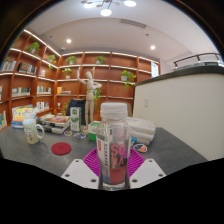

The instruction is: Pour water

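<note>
Both fingers (82, 172) clamp a capped clear bottle (113, 140), held upright above the grey table (40, 155). Nothing looks poured yet; the white mug (31, 128) waits well apart

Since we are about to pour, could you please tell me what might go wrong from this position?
The gripper is shut on the clear plastic bottle with a white cap. The cap appears still on, so tipping now would probably pour nothing. The bottle looks smooth and is held low, so it might slip or swing when tilted. The white mug stands far off on the grey table, so water could spill on the way.
</note>
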`<state>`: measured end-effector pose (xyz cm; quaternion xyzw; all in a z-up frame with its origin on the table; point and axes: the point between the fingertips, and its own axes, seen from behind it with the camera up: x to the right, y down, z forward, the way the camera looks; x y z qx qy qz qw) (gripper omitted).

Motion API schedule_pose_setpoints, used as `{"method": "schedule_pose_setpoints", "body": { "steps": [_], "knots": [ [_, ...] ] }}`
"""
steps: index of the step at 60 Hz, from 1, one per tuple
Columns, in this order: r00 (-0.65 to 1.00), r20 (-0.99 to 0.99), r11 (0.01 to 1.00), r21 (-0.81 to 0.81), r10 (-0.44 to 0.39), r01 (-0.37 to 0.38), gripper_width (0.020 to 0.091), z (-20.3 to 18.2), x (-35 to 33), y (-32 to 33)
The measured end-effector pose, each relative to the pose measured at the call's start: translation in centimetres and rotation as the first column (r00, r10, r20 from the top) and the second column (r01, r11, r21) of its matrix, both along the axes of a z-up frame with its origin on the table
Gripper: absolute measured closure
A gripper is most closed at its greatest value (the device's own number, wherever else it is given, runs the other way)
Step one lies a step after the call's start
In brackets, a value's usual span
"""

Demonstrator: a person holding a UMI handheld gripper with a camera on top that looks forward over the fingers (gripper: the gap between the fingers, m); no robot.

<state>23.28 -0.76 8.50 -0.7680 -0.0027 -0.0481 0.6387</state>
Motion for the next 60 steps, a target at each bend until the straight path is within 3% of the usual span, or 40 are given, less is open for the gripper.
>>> {"method": "schedule_pose_setpoints", "body": {
  "steps": [14,23,33,40,52,60],
  "knots": [
    [0.962,0.272,0.998,-0.057,0.026,-0.011,0.0775,1.3,-5.2,0.8],
    [0.822,0.562,0.991,-0.135,0.094,-0.020,0.0775,1.7,-10.1,3.8],
    [0.488,0.857,0.985,-0.166,0.165,-0.042,0.0776,4.1,-15.4,8.7],
    [0.222,0.963,0.988,-0.148,0.155,-0.047,0.0775,6.0,-19.0,10.8],
    [-0.194,0.970,0.985,-0.160,0.146,-0.061,0.0776,7.8,-23.4,12.8],
    [-0.444,0.894,0.987,-0.120,0.062,-0.103,0.0776,9.0,-26.5,12.9]
  ]
}}
